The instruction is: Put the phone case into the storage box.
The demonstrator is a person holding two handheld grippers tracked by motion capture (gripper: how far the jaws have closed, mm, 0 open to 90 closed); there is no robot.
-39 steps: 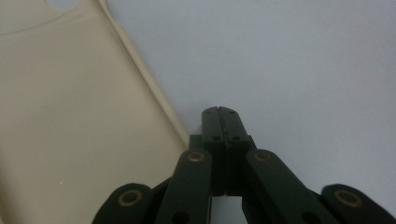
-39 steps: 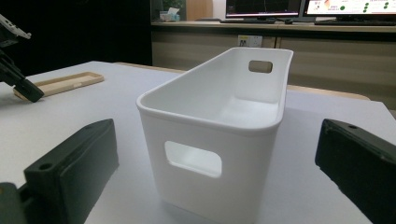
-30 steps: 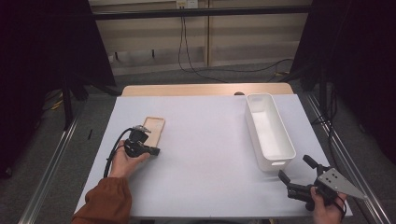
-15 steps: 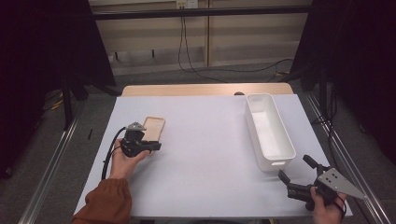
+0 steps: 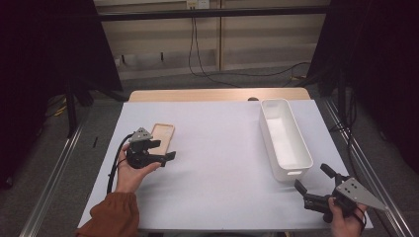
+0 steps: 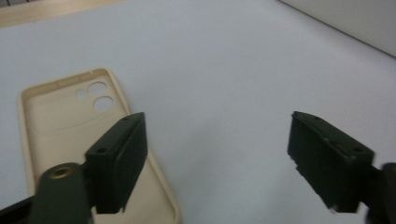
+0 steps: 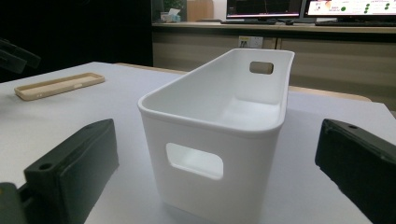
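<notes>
Phone case (image 6: 70, 135): beige, flat on table (image 5: 222, 148) at 9 o'clock; near end hidden under one jaw
Left gripper (image 5: 163, 150): jaws just opened, apart, nothing between
Bin (image 5: 285, 138): white, at 3 o'clock; empty
Right gripper (image 5: 312, 180): jaws apart, facing bin's end

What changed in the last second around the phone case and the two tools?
The left tool has just opened its jaws; nothing sits between them, and the tan phone case lies flat on the table, partly under one jaw. The hand lifted slightly. The right tool, open near the white bin, stayed put, as did case and bin.
</notes>
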